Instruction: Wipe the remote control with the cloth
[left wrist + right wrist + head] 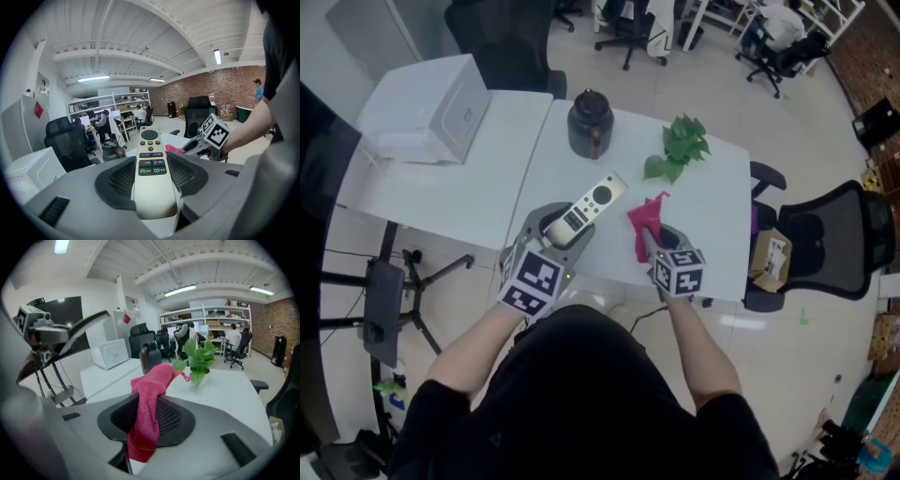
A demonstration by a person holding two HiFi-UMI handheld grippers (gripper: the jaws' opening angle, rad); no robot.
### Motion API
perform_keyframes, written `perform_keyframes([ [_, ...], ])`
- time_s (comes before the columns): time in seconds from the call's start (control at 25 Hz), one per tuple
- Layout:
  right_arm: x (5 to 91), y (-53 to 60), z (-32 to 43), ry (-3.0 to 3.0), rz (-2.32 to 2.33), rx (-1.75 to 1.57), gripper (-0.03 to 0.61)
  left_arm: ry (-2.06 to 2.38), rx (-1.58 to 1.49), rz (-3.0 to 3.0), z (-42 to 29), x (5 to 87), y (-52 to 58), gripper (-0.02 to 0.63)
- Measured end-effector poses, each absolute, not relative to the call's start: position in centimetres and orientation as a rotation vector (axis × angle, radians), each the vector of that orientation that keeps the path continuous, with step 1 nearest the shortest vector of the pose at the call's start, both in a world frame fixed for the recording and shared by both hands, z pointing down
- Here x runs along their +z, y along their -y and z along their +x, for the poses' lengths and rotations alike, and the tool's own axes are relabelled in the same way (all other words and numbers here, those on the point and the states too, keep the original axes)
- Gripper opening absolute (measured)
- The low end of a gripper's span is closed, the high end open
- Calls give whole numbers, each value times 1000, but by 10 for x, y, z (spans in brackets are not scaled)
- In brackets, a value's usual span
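Observation:
A cream remote control (587,208) with dark buttons is held over the white table (717,211). My left gripper (561,228) is shut on its lower half, and its button end sticks out away from me. In the left gripper view the remote (150,164) lies lengthwise between the two pads, buttons up. To its right, my right gripper (655,244) is shut on a pink-red cloth (644,223). In the right gripper view the cloth (149,401) is pinched between the jaws, bunched above them with a tail hanging below. The two grippers are close together but apart.
A black jug (589,122) and a green leafy plant (680,147) stand farther back on the table. A white box-shaped appliance (431,108) sits on the adjoining table at left. A black office chair (834,244) and a cardboard box (772,255) are at the right.

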State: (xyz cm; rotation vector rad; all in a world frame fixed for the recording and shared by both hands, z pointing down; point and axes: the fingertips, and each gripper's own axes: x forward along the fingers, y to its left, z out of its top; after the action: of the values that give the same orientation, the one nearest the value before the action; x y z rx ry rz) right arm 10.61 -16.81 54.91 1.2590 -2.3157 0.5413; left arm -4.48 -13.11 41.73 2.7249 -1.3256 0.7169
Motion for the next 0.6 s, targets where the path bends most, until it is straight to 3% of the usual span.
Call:
perform_keyframes([
  [0.4,380,124,48,2580,1172,127,103,1428,950,2858,-43,420,145,210],
  [0.6,357,107,-8,2554,887,-78,103,1456,1082,2924,-35,420,143,210],
])
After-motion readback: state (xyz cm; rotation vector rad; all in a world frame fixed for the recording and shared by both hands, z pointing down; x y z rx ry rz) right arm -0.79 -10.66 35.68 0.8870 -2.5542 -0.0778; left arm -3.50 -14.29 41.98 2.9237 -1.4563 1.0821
